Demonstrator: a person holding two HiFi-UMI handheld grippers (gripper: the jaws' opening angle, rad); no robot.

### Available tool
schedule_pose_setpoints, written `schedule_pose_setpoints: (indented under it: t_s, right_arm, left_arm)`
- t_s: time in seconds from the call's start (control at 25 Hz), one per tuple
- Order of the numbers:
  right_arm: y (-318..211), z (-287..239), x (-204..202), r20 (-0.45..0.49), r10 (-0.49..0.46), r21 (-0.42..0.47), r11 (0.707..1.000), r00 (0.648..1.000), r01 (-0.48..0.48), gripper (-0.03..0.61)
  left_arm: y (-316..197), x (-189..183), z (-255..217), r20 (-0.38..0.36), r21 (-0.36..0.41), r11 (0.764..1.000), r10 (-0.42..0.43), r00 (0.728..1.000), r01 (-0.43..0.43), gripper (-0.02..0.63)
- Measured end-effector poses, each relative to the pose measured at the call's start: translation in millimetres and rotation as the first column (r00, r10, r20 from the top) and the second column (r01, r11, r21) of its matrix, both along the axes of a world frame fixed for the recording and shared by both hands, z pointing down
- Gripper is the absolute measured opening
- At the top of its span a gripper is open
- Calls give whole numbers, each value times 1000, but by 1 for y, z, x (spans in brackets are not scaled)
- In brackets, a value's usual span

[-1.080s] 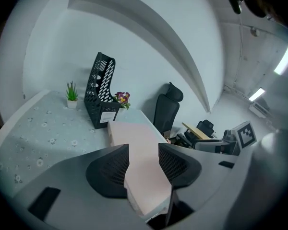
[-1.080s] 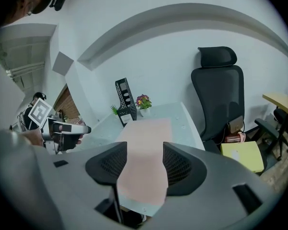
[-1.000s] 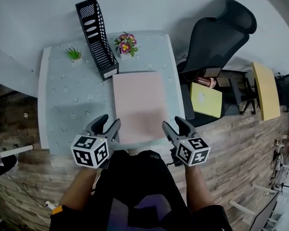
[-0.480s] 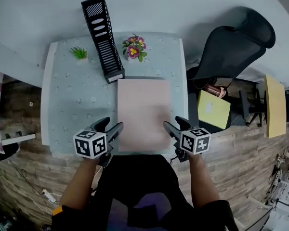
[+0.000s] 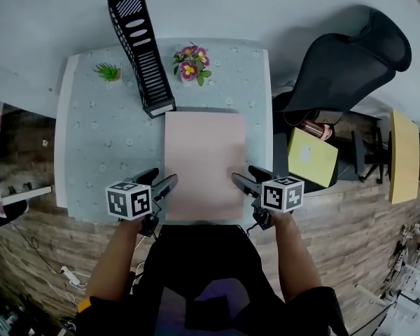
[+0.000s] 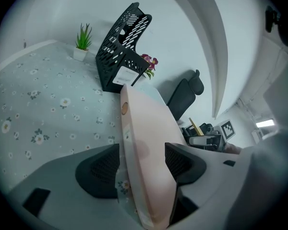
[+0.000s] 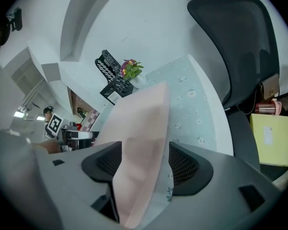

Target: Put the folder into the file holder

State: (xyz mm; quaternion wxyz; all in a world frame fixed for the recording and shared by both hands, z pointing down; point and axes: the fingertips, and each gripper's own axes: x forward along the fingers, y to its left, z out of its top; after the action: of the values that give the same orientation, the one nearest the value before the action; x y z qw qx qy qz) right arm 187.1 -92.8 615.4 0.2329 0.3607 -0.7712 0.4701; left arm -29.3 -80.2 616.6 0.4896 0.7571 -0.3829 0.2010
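A pale pink folder (image 5: 204, 161) lies flat on the flowered table (image 5: 98, 138), its near edge at the table's front. A black mesh file holder (image 5: 140, 51) stands empty at the back left, just beyond the folder's far left corner. My left gripper (image 5: 161, 185) straddles the folder's near left edge and my right gripper (image 5: 241, 180) its near right edge. Both sets of jaws are opening. In the left gripper view the folder (image 6: 144, 143) passes between the pads with a gap on one side. The right gripper view also shows the folder (image 7: 141, 138) between pads with tablecloth in the gap.
A small green plant (image 5: 108, 71) and a pot of pink flowers (image 5: 189, 61) flank the file holder at the table's back. A black office chair (image 5: 350, 61) stands to the right, with a yellow folder (image 5: 311, 156) on a seat beside the table's right edge.
Both grippers have moved inward from beside the folder onto its near left and right edges, and their jaws stand wider. The folder has stayed flat on the table.
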Motion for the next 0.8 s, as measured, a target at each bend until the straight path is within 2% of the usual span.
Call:
schedule_pose_setpoints:
  t_s: [0.36, 0.8]
  right_arm:
    - [4, 8, -5, 39, -54, -37, 998, 998, 56, 308]
    - [5, 18, -9, 83, -48, -80, 995, 995, 55, 308]
  left_arm:
    - [4, 7, 13, -27, -42, 999, 7, 1000, -8, 284]
    - [7, 14, 24, -67, -80, 996, 27, 997, -32, 284]
